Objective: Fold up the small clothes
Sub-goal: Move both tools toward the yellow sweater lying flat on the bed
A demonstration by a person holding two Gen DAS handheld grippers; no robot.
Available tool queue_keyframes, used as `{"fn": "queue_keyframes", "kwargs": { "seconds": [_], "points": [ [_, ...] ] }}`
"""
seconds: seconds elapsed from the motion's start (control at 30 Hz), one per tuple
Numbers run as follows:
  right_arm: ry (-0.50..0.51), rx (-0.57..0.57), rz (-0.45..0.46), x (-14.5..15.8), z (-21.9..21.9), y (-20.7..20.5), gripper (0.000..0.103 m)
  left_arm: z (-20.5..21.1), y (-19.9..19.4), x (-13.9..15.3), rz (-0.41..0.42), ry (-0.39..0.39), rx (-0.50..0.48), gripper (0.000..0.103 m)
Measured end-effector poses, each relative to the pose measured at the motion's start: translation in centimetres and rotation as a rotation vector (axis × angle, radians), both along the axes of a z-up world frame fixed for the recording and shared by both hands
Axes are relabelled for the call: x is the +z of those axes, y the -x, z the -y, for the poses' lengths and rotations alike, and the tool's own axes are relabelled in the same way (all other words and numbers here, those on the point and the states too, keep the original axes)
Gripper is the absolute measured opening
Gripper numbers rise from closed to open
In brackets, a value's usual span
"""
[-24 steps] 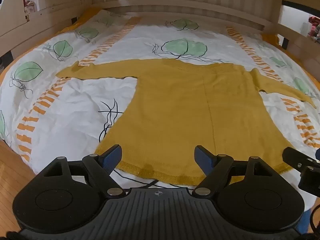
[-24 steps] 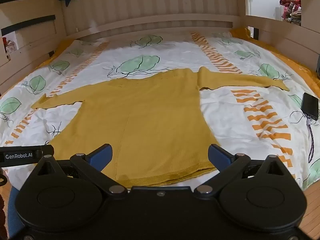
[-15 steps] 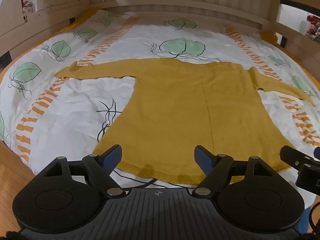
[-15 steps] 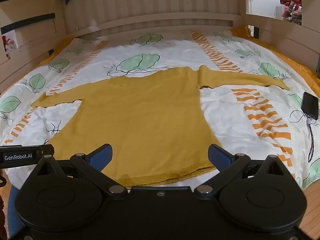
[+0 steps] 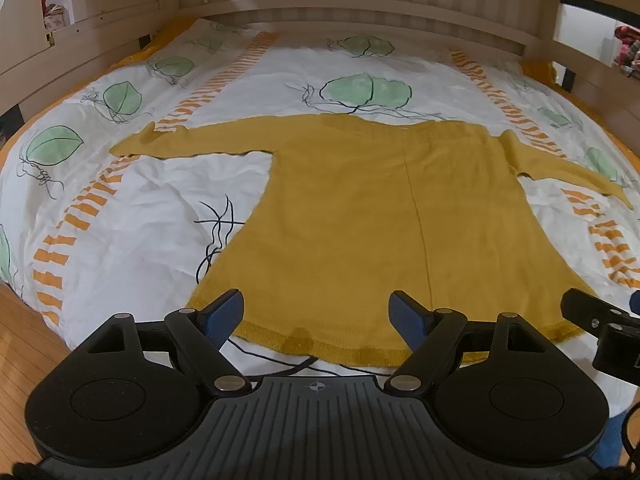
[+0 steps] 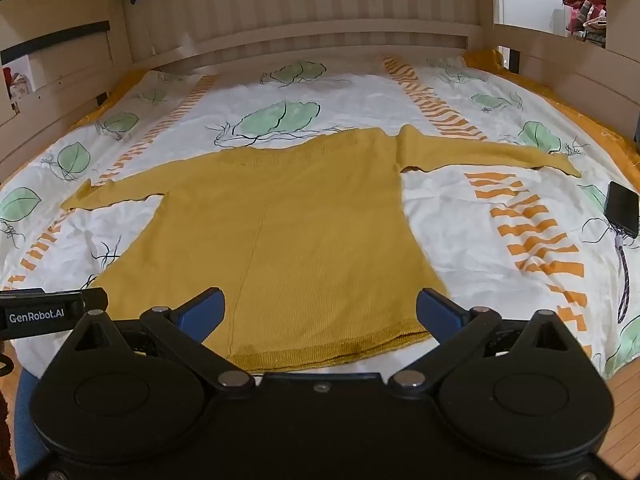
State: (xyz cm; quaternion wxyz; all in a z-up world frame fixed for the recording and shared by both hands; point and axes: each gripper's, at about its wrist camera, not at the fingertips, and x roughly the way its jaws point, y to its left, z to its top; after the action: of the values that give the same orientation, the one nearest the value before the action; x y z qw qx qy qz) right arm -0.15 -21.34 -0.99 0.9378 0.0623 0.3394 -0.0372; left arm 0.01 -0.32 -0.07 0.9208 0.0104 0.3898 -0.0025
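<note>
A mustard-yellow knit sweater (image 5: 372, 216) lies flat on the bed with both sleeves spread out sideways; it also shows in the right wrist view (image 6: 288, 232). Its hem lies nearest to me. My left gripper (image 5: 316, 310) is open and empty, held just above the left part of the hem. My right gripper (image 6: 320, 308) is open and empty, above the right part of the hem. The right gripper's edge shows at the right of the left wrist view (image 5: 600, 320). The left gripper's body shows at the left of the right wrist view (image 6: 48, 312).
The bed cover (image 5: 140, 208) is white with green leaves and orange stripes. A wooden bed frame (image 6: 320, 36) surrounds it. A dark phone (image 6: 622, 208) with a cord lies on the cover at the right. Wooden floor (image 5: 24, 340) shows beside the bed.
Both grippers have drawn back slightly from the sweater and stayed open. The sweater has not moved.
</note>
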Motion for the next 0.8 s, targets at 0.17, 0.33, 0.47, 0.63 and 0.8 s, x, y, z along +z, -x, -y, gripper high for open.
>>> {"fn": "queue_keyframes", "kwargs": {
  "seconds": [0.17, 0.33, 0.47, 0.63, 0.8],
  "points": [
    [-0.002, 0.002, -0.006, -0.07, -0.01, -0.10, 0.101, -0.02, -0.05, 0.03, 0.000, 0.000, 0.000, 0.079],
    [-0.003, 0.002, -0.008, -0.08, -0.02, -0.18, 0.101, -0.01, -0.16, -0.06, -0.001, 0.000, -0.001, 0.079],
    [-0.004, 0.003, -0.011, -0.08, -0.04, -0.15, 0.101, 0.07, -0.15, -0.07, 0.000, -0.001, 0.000, 0.079],
    [-0.003, 0.003, -0.011, -0.10, -0.07, -0.15, 0.101, 0.27, -0.10, -0.10, -0.001, -0.001, -0.001, 0.079],
    [-0.001, 0.010, -0.017, -0.06, -0.42, -0.22, 0.101, 0.35, -0.07, -0.30, -0.003, 0.002, -0.002, 0.079]
  ]
}}
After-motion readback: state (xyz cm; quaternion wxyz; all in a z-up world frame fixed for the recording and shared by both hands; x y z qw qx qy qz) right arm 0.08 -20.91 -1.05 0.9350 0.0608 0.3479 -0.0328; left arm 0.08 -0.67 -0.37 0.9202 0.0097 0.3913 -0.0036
